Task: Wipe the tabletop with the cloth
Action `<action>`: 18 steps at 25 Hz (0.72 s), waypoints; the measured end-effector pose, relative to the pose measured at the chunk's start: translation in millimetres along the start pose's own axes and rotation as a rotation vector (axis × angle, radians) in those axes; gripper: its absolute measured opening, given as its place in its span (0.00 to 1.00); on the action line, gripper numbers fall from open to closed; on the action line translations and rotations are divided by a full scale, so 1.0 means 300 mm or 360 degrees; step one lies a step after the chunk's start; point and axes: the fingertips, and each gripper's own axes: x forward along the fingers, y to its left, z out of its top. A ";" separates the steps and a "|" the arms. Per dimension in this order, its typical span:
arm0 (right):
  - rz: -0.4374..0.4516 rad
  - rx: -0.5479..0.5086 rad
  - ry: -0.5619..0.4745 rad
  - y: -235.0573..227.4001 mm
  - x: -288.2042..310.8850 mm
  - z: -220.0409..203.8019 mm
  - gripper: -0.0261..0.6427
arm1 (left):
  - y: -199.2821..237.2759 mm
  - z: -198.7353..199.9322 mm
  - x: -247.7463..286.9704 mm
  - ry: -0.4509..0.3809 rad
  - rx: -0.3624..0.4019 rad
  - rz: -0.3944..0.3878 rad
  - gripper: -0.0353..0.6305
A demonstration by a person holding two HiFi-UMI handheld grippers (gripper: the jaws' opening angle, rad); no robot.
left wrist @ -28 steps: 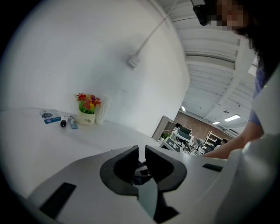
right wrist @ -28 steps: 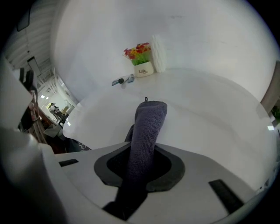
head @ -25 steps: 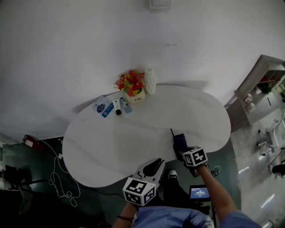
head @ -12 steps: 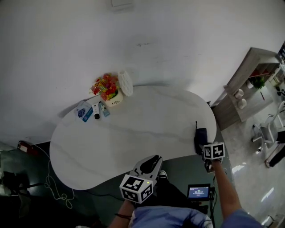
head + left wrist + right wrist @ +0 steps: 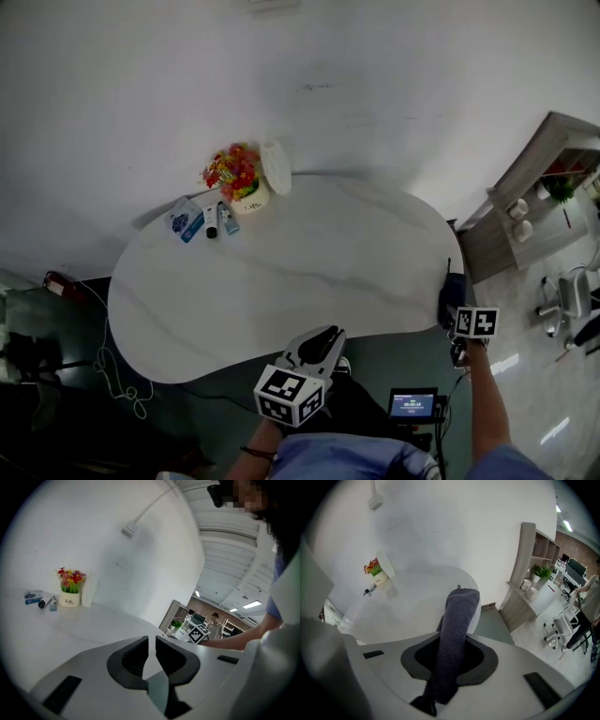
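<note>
Tabletop (image 5: 281,272) first: a broad white slab, bare across the middle, spreading ahead of the left tongs (image 5: 152,651) and off to the left of the right tongs (image 5: 450,657). This reads as the wiping itself, at the tail of a sideways stroke.

The cloth (image 5: 457,620) is dark and knitted, bunched into a thick roll. The right tongs are clamped hard on it, and it pokes out ahead of them, its tip over the table's right-hand end. Whether it presses on the surface there, I can't tell.

The left tongs sit at the near edge, jaws drawn in to a thin slit with nothing between them. They look idle.

Far ahead of the left tongs, well apart from both pairs, stands a flower pot (image 5: 242,187) with a white vase (image 5: 276,167) just beside it. A few small tubes (image 5: 217,221) lie next to the pot.

Against a second ago, the right tongs and cloth have swept from the middle of the near edge out to the table's right end. The left tongs have barely shifted.

Next, I'd say, the cloth wants turning back inward for a fresh lane farther from the near edge, held flat, and steered short of the pot and tubes.
</note>
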 end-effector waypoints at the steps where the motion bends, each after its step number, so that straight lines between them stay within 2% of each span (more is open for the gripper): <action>1: 0.0005 -0.0020 -0.0008 0.019 -0.004 0.012 0.16 | 0.009 0.001 -0.014 -0.0010 -0.0003 0.0016 0.14; 5: 0.0097 -0.0100 -0.0057 0.181 -0.014 0.075 0.16 | 0.072 0.018 -0.099 -0.0069 -0.0019 0.0091 0.14; 11: 0.0264 -0.0262 -0.0105 0.567 -0.009 0.130 0.16 | 0.207 0.027 -0.307 -0.0133 -0.0025 0.0181 0.14; 18: 0.0371 -0.0360 -0.0085 1.044 0.037 0.063 0.16 | 0.418 -0.002 -0.639 -0.0162 -0.0022 0.0277 0.14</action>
